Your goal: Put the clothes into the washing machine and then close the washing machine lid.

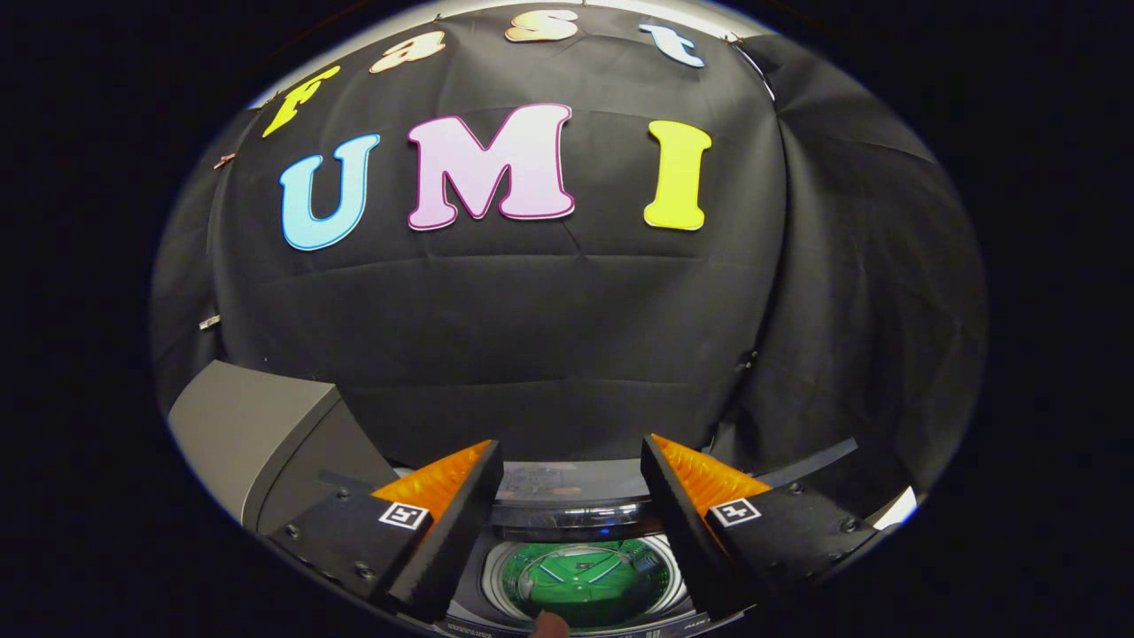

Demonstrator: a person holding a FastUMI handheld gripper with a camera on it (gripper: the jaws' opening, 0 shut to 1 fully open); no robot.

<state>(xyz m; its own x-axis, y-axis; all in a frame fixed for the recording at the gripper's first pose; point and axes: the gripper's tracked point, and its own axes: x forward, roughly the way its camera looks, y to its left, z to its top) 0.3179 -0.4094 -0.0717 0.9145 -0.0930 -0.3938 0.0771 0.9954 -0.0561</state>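
Observation:
My gripper point(571, 496) is open, its two fingers spread wide and holding nothing. Below and between them lies the top of the washing machine point(567, 514), seen from above. Its round silver-rimmed opening point(493, 580) shows a green garment point(585, 580) with thin pale lines lying inside the drum. A glossy dark strip, the back of the machine's top, runs across just beyond the opening. I cannot tell whether a clear lid covers the drum. A small rounded tip, perhaps a person's finger point(549, 626), shows at the near rim of the opening.
A grey box-like body point(248, 434) stands to the left of the left finger, beside the machine. The booth's black cloth wall point(549, 354) hangs close behind the machine and wraps round to the right.

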